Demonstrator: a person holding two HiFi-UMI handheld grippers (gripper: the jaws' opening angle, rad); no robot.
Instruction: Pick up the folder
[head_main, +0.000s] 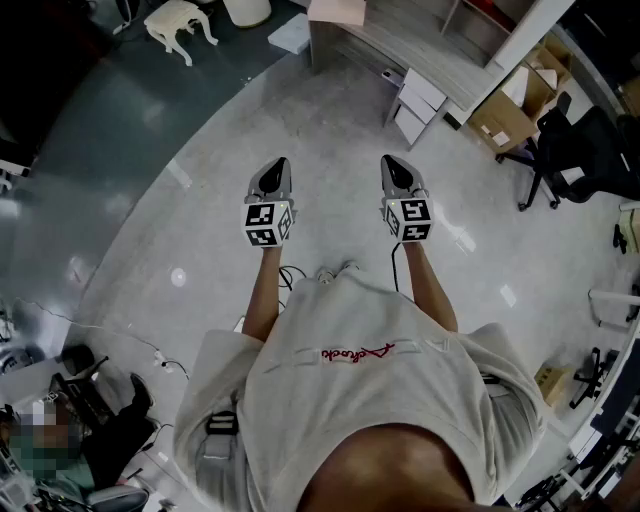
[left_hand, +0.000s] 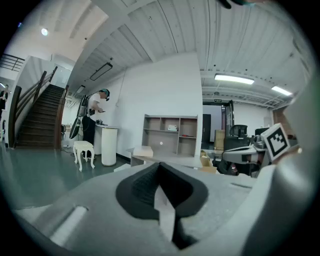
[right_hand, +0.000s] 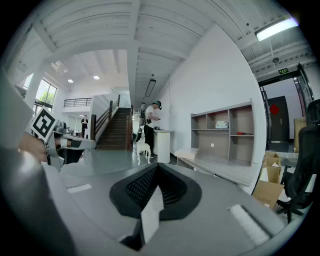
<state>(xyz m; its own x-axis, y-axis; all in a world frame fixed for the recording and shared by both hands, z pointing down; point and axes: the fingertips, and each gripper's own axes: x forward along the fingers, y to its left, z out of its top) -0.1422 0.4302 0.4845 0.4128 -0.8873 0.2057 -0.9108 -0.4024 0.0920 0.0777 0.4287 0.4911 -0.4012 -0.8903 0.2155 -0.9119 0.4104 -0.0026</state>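
I cannot make out a folder in any view. In the head view both grippers are held out side by side above the pale floor, in front of the person's body. The left gripper (head_main: 272, 172) has its jaws together with nothing between them, and in its own view the left gripper (left_hand: 160, 172) shows black pads meeting. The right gripper (head_main: 396, 166) is likewise shut and empty, as the right gripper (right_hand: 157, 174) shows in its own view. Both point slightly downward toward a grey desk (head_main: 405, 45) and a shelf unit (left_hand: 170, 134) at the wall.
A white drawer unit (head_main: 415, 105) stands by the desk, with cardboard boxes (head_main: 505, 118) and a black office chair (head_main: 575, 150) to the right. A white stool (head_main: 180, 25) stands far left. A person (left_hand: 94, 120) stands by a white counter; stairs (left_hand: 40, 117) rise at left.
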